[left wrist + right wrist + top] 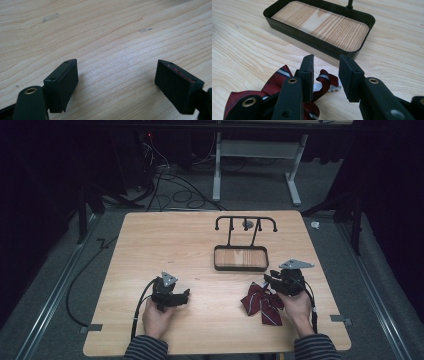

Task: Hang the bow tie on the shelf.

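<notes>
A dark red bow tie [261, 302] with white and blue stripes lies crumpled on the wooden table at the front right. My right gripper [268, 280] hovers at its far edge. In the right gripper view the bow tie [274, 85] spreads under the left jaw, and its strap end with a white clip [333, 87] lies in the gap between the jaws. The right gripper [328, 67] is open, its jaws a short way apart and not pressing the strap. My left gripper [185, 296] rests at the front left. It stands wide open [116, 75] over bare wood.
A shallow black tray [240, 269] with a wooden floor sits just beyond the bow tie, its near wall [312, 41] close in front of the right jaws. A black rail rack [245, 220] rises behind it. Cables trail off the table's left side.
</notes>
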Motion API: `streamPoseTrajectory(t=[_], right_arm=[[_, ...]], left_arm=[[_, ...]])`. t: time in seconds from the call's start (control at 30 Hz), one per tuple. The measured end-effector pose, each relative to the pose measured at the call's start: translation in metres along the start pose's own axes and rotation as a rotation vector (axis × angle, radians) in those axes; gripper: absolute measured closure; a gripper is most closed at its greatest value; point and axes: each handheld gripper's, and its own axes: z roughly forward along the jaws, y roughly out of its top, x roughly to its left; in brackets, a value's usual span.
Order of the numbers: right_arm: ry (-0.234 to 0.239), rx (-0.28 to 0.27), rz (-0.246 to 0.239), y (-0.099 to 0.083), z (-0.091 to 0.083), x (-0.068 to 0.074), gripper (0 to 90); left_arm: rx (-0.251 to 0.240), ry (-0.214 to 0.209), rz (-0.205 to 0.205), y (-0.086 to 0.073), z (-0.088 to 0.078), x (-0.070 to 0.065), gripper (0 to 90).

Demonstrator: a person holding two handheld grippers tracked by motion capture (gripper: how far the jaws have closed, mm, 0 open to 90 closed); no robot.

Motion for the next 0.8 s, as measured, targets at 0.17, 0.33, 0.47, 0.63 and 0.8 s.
streamPoseTrajectory(t=[0.17,0.33,0.47,0.63,0.8], right_arm=[[0.007,0.039,-0.012,0.0,0.009,0.001,67.5],[0.02,0.07,-0.017,-0.002,0.016,0.001,76.9],[0.021,0.069,-0.029,-0.003,0.016,0.002,85.9],[0.025,0.038,-0.034,-0.002,0.008,0.003,89.2],[0.036,0.014,-0.037,0.001,0.0,0.003,89.4]], left_arm=[[0.003,-0.001,0.0,0.0,0.0,0.0,19.2],[0.002,0.0,0.001,0.0,0.0,0.0,19.2],[0.002,0.0,0.001,0.0,0.0,0.0,19.2],[0.002,0.0,0.0,0.0,0.0,0.0,19.2],[0.003,-0.002,0.0,0.0,0.0,0.0,19.2]])
